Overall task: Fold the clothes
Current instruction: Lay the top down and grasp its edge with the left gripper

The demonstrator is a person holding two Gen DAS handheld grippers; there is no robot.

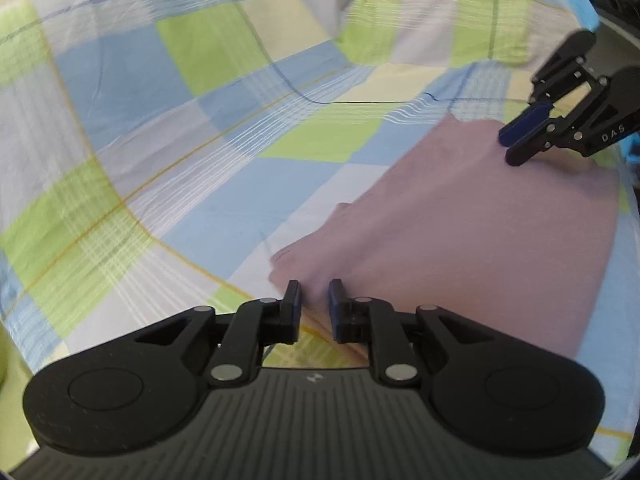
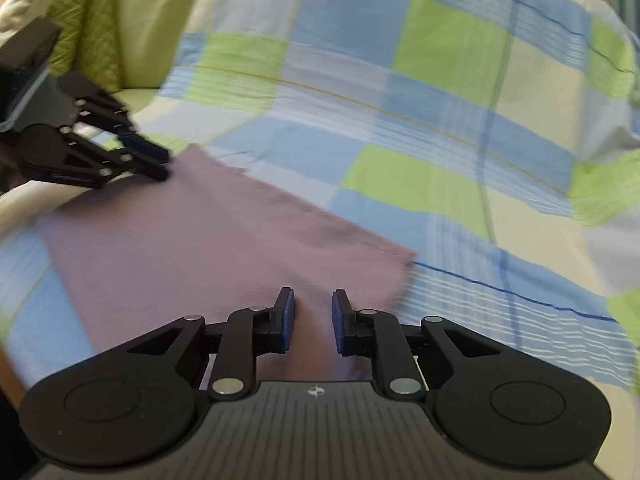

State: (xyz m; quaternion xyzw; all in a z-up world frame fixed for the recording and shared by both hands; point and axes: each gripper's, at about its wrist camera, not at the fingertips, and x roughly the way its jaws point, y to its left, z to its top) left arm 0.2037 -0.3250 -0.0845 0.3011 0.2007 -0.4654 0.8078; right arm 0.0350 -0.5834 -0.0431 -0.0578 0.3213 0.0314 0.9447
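One folded pink cloth (image 2: 224, 248) lies flat on a bed covered by one checked sheet (image 1: 168, 128) of blue, green and white squares. Two hand-held grippers work at it. The left hand-held gripper (image 1: 315, 308) sits at the cloth's near corner, its jaws a little apart with nothing clamped between them. The right hand-held gripper (image 2: 313, 318) hovers over the cloth's opposite edge, jaws likewise apart and empty. Two green patterned pillows (image 2: 86, 24) stand at the bed's far side.
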